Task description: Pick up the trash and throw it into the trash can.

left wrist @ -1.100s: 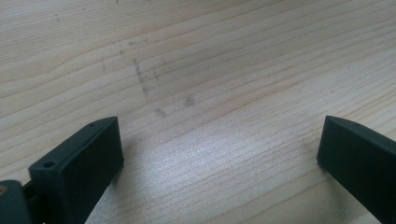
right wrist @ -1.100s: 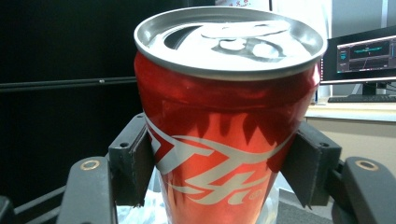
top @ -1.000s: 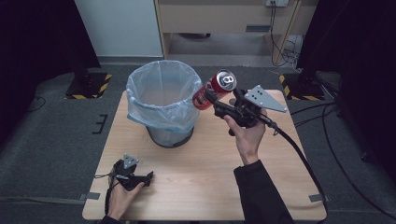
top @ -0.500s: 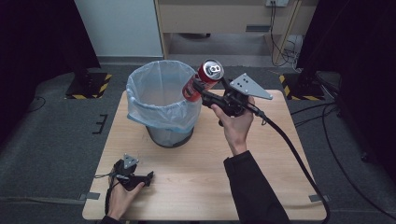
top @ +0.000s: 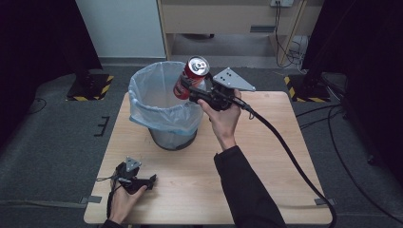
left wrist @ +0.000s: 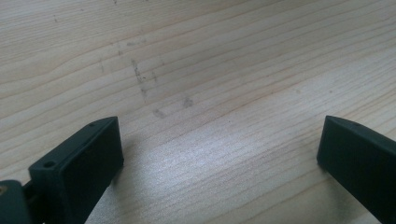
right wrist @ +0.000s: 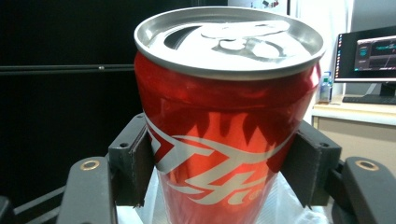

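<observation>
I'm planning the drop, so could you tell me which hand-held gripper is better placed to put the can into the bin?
Right. The right hand-held gripper already clamps the can over the bin; the left hand-held gripper rests open on the table.

We count one red can [top: 191, 76], above the near-right rim of the bin; one bin [top: 164, 107], lined with one pale blue bag [top: 142, 95]; one wooden table [top: 266, 166] beneath the bin; two grippers: right gripper [top: 187, 88] at the bin's right rim, left gripper [top: 153, 179] on the table in front of the bin; two hands; one monitor [right wrist: 371, 51] in the right gripper view
</observation>
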A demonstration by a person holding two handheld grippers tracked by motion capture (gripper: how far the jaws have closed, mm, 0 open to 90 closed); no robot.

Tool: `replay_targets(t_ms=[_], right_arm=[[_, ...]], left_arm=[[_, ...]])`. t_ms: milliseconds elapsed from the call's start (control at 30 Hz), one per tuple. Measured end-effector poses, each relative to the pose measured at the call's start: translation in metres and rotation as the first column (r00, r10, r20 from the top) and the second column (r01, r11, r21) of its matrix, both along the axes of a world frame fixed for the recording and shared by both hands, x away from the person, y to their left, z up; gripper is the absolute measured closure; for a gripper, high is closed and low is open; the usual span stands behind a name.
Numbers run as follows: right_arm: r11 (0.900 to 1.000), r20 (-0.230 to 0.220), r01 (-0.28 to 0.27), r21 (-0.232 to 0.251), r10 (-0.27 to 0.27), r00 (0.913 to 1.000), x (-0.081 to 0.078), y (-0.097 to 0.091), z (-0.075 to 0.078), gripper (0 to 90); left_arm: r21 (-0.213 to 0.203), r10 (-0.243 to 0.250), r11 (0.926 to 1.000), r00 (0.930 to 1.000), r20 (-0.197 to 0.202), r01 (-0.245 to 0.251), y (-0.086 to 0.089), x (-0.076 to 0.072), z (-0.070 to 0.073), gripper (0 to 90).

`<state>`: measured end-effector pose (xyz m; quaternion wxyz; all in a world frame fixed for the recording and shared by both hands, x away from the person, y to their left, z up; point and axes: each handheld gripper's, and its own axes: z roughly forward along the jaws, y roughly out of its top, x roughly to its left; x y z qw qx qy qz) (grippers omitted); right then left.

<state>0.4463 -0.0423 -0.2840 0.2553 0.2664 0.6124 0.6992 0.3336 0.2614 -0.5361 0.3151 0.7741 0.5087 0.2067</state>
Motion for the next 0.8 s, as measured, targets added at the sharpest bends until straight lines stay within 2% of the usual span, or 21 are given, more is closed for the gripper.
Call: replay_targets(t_ms=[233, 433, 800], right_arm=[[0.9994, -0.033, 0.003, -0.036, -0.004, 0.9994, 0.009, 0.014, -0.009, 33.6], [0.9979, -0.074, 0.006, -0.065, -0.011, 0.9972, 0.018, 0.019, -0.024, 33.5], [0.9924, -0.152, -0.019, -0.122, 0.0, 0.9883, 0.025, 0.029, -0.05, 31.0]], left_arm=[[0.0, -0.001, 1.0, 1.0, 0.0, 0.001, 0.0, 0.0, 0.0, 0.0], [0.0, -0.002, 1.0, 1.0, 0.0, 0.002, 0.0, 0.0, 0.0, 0.0], [0.001, -0.005, 1.0, 1.0, -0.001, 0.005, 0.0, 0.0, 0.0, 0.0]])
